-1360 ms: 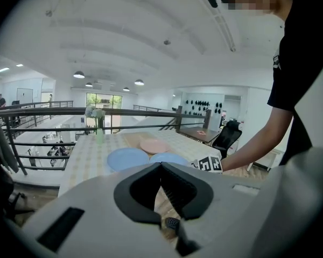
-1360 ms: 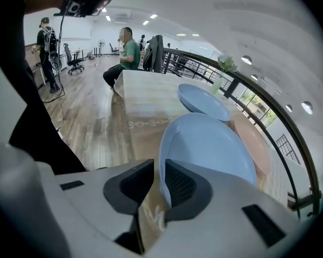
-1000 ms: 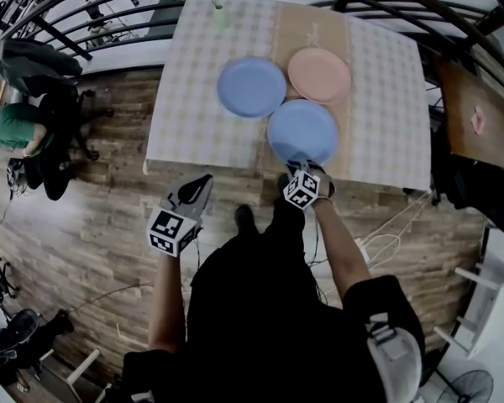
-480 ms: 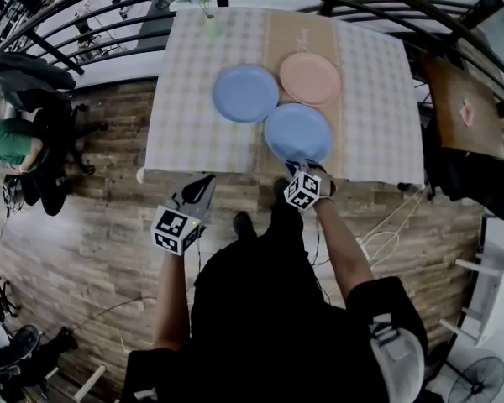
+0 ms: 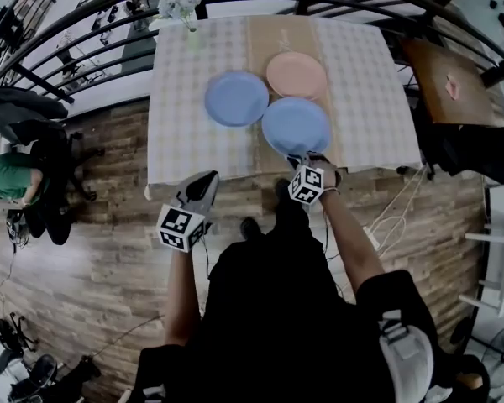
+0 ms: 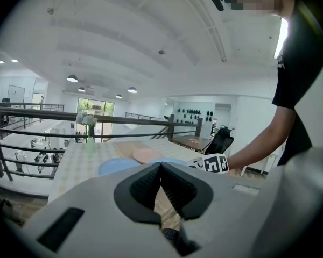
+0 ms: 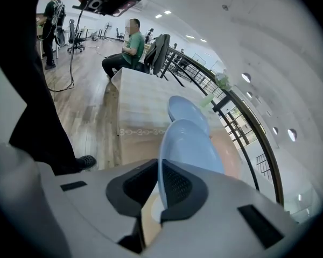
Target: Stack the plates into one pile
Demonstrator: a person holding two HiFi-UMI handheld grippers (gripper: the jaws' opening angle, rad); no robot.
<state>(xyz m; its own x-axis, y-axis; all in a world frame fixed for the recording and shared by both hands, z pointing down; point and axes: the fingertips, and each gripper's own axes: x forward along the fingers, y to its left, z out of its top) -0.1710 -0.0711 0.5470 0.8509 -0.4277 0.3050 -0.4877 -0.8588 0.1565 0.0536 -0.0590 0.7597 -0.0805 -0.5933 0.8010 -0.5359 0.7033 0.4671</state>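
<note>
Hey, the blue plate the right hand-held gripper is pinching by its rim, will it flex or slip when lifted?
Likely stiff: the blue plate shows a clean curve in the right hand-held gripper. Held only at the rim, its smooth surface may slip or tilt down.

No words or numbers can be read. The cube on the left gripper and the cube on the right gripper show black and white squares, not letters. A small mark on the runner is too tiny to read.
</note>
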